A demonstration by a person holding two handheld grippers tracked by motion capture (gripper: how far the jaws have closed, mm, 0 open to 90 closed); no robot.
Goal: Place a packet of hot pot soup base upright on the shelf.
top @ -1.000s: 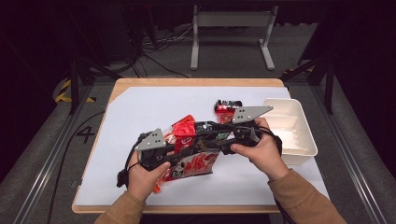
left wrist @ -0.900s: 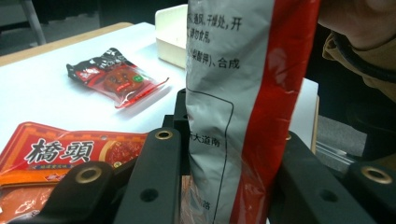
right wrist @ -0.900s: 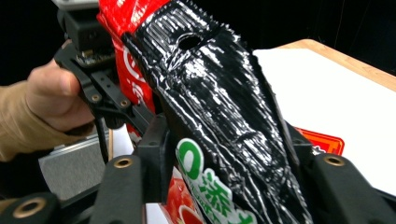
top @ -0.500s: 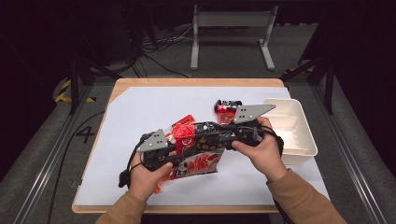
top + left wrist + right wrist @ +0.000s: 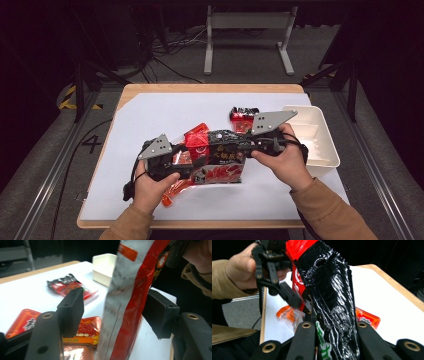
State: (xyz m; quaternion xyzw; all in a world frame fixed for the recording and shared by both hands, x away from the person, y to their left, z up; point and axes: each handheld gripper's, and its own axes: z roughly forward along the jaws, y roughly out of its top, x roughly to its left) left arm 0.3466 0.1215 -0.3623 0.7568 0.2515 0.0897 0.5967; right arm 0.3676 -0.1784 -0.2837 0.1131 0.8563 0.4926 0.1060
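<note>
A black and red noodle bag (image 5: 225,160) hangs over the white sheet between my two grippers. My right gripper (image 5: 234,145) has just been closing and is shut on the bag's black edge (image 5: 329,285), as the right gripper view (image 5: 334,325) shows. My left gripper (image 5: 199,159) has just been opening. In the left gripper view (image 5: 115,307) its jaws stand apart with the bag (image 5: 127,290) between them, and the left pad (image 5: 72,307) is clear of it. The left gripper (image 5: 287,293) also appears in the right gripper view, at the bag's red end.
Orange sachets (image 5: 172,192) (image 5: 86,330) lie on the sheet under the bag. A small red and black packet (image 5: 243,116) (image 5: 67,286) lies farther back. A white tray (image 5: 315,140) (image 5: 103,267) stands at the right edge. The wooden table rim (image 5: 200,88) frames the sheet.
Both hands and the bag keep nearly the same place above the sheet. The high view shows no clear shift.
</note>
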